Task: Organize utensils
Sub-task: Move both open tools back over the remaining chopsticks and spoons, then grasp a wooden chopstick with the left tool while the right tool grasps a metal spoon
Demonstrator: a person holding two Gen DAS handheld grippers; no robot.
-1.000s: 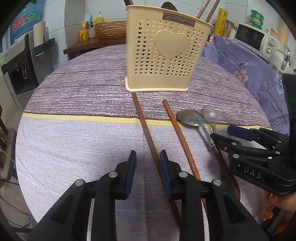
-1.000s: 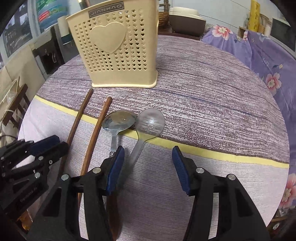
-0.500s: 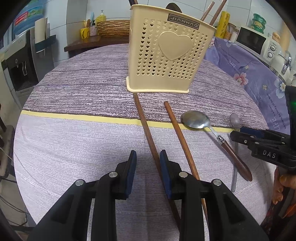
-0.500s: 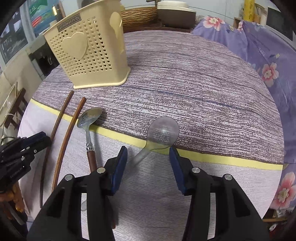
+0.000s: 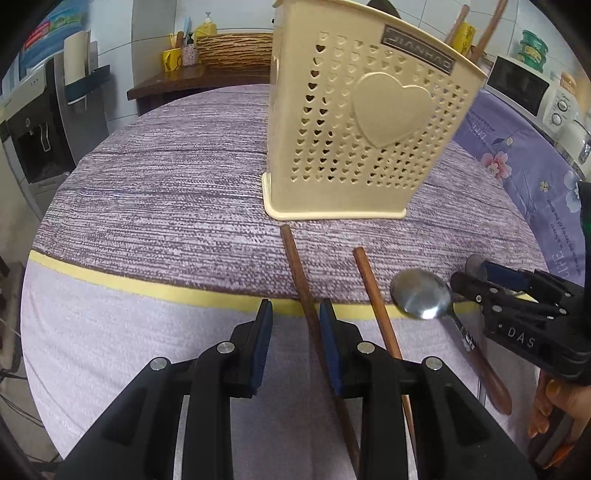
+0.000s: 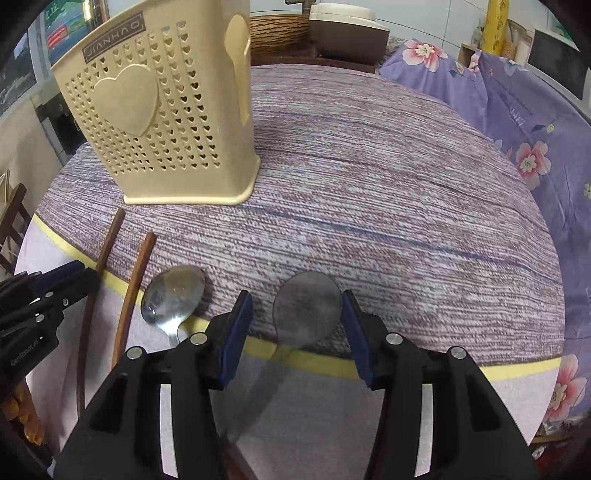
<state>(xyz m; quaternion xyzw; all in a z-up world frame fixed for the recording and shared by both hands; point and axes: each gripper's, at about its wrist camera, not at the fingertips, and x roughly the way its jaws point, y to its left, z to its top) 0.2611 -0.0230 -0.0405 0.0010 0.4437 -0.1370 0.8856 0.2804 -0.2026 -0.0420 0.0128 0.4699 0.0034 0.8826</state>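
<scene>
Blue-padded fingers of my right hand-held gripper [image 6: 295, 332] stand wide apart around the bowl of a dull grey spoon [image 6: 306, 313], which lies flat on the desk [image 6: 406, 206]; nothing is gripped, and I cannot tell whether the pads touch it. Just to its left lies a shiny metal spoon [image 6: 173, 295] with a brown handle, also flat on the cloth.

My left hand-held gripper [image 5: 295, 328] is partly open and holds nothing. One of two long brown chopsticks [image 5: 299, 273] runs up between its fingers, its far tip just short of the holder's base; the second chopstick [image 5: 373, 291] lies beside it, outside the right finger.

Beyond them stands the cream perforated utensil holder [image 5: 362, 122], upright on the desk. In the left view a couple of brown sticks [image 5: 487, 33] rise above its rim, so I judge some pieces are already stowed.

As I read it, the task is under way but well short of done: two chopsticks and two spoons are not yet in the holder. The step in hand looks like picking up the grey spoon on the right and the nearer chopstick on the left, neither yet grasped.
</scene>
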